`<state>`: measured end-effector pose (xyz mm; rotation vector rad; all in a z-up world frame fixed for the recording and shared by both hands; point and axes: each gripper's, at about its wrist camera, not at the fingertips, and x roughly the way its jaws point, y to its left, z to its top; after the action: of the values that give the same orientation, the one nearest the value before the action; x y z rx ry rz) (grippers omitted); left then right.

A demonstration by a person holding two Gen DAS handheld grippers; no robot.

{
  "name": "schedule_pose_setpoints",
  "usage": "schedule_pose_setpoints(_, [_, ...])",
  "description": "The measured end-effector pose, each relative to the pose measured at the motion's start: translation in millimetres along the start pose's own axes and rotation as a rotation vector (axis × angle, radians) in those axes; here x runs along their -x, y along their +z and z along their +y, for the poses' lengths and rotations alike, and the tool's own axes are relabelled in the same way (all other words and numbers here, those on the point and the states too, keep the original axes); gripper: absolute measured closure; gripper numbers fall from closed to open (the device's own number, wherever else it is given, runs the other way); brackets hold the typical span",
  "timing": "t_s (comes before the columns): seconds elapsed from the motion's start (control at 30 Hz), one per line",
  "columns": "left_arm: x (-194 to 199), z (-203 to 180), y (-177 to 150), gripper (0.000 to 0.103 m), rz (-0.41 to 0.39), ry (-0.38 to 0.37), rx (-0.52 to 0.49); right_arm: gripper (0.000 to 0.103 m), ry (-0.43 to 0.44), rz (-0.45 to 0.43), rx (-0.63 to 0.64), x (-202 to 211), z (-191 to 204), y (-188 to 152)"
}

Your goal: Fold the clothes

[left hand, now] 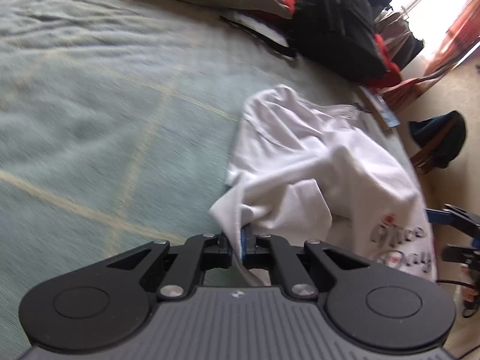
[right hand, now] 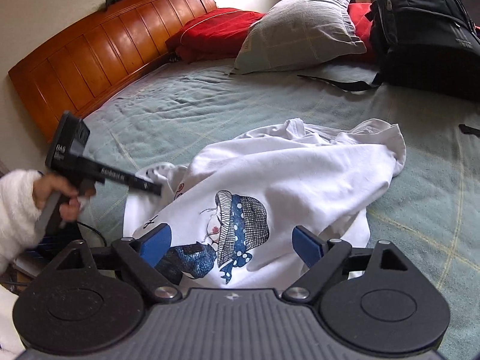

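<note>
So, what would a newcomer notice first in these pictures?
First, the crumpled white cotton T-shirt with a blue-scarfed figure print, lying mid-bed on the pale green blanket. The left claw pinches its edge; the right claw hangs open above the print.

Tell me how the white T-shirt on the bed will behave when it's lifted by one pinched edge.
Probably floppy: the white T-shirt already lies in soft crumpled folds on the green bedspread. Likely light, since the left gripper holds it by a thin edge. It should drape and bunch rather than keep shape.
</note>
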<state>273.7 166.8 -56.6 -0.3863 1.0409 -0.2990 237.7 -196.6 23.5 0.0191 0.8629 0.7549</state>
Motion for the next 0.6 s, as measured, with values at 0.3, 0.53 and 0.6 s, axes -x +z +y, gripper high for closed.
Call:
schedule_pose_setpoints(0.3, [5, 12, 41, 0.098, 0.005, 0.211, -0.162, 0.012, -0.033, -0.016, -0.007, 4, -3, 1])
schedule_pose_setpoints(0.53, [13, 43, 88, 0.098, -0.050, 0.395, -0.106, 0.012, -0.056, -0.028, -0.034, 9, -10, 0])
schedule_pose_setpoints(0.6, [13, 53, 102, 0.098, -0.071, 0.437, -0.078, 0.012, -0.062, -0.028, -0.040, 9, -11, 0])
